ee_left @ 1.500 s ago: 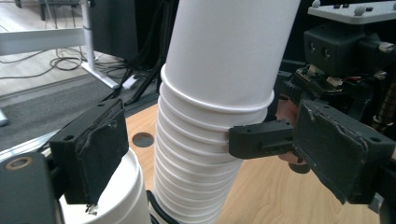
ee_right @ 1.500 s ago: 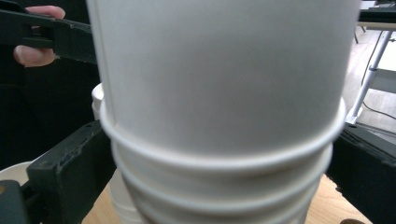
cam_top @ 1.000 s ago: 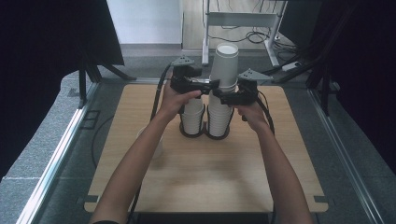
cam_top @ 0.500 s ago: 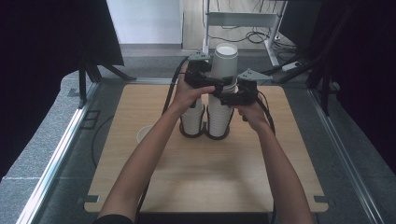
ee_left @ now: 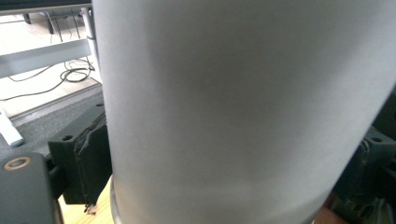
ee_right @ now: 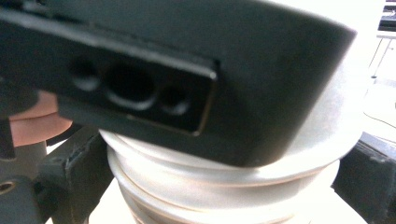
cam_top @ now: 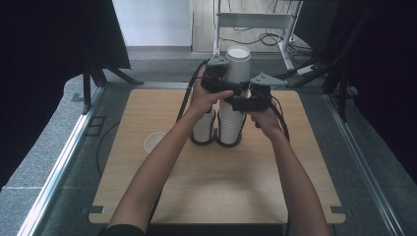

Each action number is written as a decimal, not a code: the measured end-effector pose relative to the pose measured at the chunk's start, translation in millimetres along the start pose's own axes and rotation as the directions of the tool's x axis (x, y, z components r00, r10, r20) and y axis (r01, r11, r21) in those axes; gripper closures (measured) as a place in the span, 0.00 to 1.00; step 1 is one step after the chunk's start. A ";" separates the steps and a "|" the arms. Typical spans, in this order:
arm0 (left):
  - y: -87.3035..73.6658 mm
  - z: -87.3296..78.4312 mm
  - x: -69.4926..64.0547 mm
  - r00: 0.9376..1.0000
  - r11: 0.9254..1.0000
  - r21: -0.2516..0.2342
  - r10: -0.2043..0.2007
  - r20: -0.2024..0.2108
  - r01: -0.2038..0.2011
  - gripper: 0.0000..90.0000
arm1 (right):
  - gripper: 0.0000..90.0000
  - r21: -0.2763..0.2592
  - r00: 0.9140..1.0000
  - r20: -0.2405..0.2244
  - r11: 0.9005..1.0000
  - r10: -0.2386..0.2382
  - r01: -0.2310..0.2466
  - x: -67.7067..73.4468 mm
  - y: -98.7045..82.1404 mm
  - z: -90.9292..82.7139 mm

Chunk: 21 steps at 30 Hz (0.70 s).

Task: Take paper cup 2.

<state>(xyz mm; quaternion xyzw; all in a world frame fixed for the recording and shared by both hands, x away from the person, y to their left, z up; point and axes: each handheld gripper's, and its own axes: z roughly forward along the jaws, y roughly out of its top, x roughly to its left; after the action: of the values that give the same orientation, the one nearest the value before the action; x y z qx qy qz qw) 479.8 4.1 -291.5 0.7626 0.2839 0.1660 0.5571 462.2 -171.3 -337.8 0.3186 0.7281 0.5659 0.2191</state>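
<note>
On the wooden table (cam_top: 216, 182), two stacks of paper cups stand side by side; the taller stack (cam_top: 232, 123) sits between both grippers. The right gripper (cam_top: 244, 102) clasps that stack below its rims, and the left gripper (cam_top: 227, 81), whose jaws have just been closing, grips the top cup (cam_top: 238, 61) just above. The step looks like peeling off the top cup, which calls for a straight upward pull while the lower grip holds firm.

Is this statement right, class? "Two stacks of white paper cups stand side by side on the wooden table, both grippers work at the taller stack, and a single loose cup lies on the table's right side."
One detail is wrong: the single loose cup is on the table's left side, not its right, as the high view shows. The rest holds: two stacks stand side by side, and the left gripper and right gripper both work at the taller stack.
</note>
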 end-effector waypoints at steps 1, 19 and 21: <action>0.4 -0.6 -0.8 1.000 1.000 -0.012 -0.014 0.001 0.014 0.12 | 0.04 0.000 1.000 0.000 1.000 0.000 0.000 0.0 0.0 0.0; 34.2 -21.7 2.7 0.999 0.988 -0.148 -0.037 0.032 0.042 0.13 | 0.04 -0.007 1.000 0.002 1.000 -0.003 0.003 -1.8 -0.1 0.7; 39.4 -25.2 3.6 0.999 0.986 -0.164 -0.036 0.032 0.041 0.13 | 0.04 -0.006 1.000 -0.001 1.000 -0.002 0.002 -2.1 -0.2 0.7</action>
<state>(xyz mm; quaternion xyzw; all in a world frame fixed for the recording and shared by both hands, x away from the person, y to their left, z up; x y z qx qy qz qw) 478.0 16.8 -246.3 0.7107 0.2761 0.1670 0.6251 464.1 -172.4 -338.2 0.3169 0.7269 0.5681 0.2201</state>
